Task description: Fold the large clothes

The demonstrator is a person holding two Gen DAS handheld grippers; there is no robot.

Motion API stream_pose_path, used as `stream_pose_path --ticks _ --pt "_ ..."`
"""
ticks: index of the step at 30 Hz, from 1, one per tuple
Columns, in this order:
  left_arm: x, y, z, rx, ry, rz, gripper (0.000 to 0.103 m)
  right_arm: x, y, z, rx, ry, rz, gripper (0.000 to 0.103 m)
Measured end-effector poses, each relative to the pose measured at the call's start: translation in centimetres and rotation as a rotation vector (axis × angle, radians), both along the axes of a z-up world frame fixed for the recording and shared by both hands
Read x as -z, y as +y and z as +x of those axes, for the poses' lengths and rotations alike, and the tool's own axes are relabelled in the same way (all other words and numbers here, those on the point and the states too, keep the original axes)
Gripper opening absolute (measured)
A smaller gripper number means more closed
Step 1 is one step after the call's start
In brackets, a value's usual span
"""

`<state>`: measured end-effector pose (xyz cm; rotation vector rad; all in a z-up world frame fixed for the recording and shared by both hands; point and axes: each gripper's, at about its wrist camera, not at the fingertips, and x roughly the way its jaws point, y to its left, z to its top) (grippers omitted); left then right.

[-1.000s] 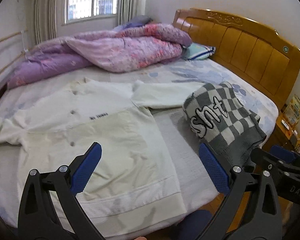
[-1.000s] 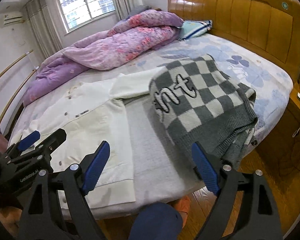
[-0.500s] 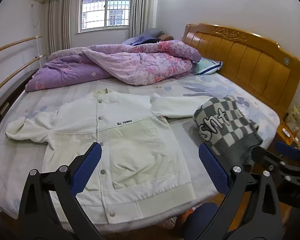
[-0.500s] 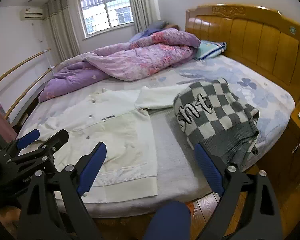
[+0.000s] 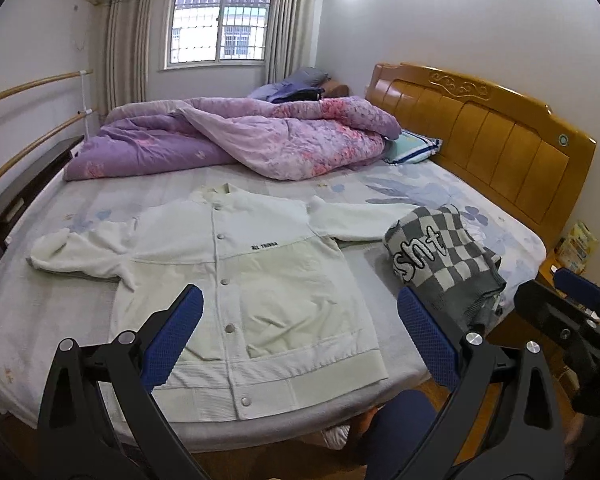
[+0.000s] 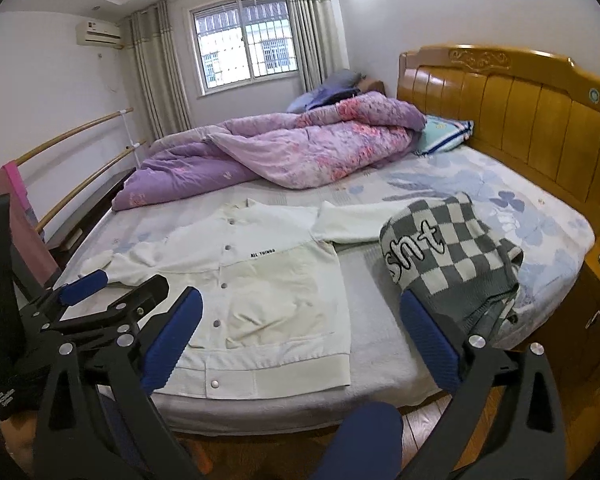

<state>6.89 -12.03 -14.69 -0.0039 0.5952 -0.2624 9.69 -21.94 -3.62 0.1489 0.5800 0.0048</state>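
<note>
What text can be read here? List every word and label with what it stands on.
"ALL THINGS": small black print on the chest of the white jacket.
"snt": large white outlined letters on the checked sweater; letters before them may be hidden by the fold.
White print on the left gripper body, low in the right wrist view: too small and blurred to read.
Printing on the yellow packet on the nightstand: too blurred to read.
</note>
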Motion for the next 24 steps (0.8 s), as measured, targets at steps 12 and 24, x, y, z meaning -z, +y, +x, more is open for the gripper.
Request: stream_pose_path --ticks 12,24 --pt "-3.5 1.8 -4.0 -0.04 -0.084 0.016 0.098 -2.7 2.0 -2.4 -0.028 -0.077 0.002 0.095" --pt "-5.4 3.2 -6.1 -0.063 -0.149 0.007 0.098 -4.7 3.4 -3.9 -0.061 -0.144 -0.018 0.095"
